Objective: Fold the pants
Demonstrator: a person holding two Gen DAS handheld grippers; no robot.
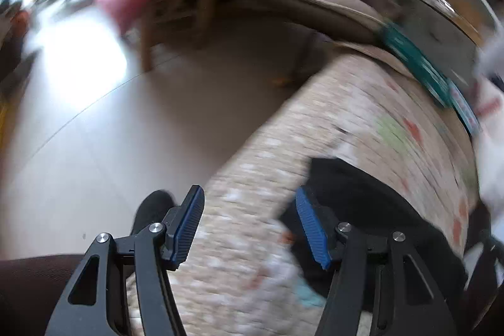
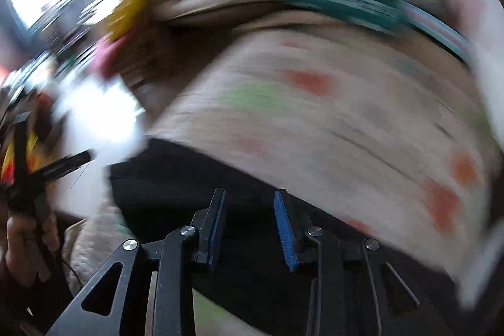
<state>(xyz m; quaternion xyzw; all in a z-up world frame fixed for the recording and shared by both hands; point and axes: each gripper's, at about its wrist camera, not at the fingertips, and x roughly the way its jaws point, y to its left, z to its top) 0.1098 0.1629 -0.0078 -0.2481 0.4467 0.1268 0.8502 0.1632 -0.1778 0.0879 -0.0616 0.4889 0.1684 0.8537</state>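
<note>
Both grippers are standing open — left gripper [image 1: 250, 227] gaping wide over the patterned quilt [image 1: 362, 115], right gripper [image 2: 250, 225] narrower, gripping nothing above the black pants [image 2: 252, 178].

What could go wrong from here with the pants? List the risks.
1. Neither the left gripper nor the right gripper pinches the black pants; both stand open, so any fold made so far may loosen.
2. The pants lie near the edge of the patterned quilt, beside bare floor; a careless tug could drag them off.
3. Both views are motion-blurred, so regrasping could miss.
</note>
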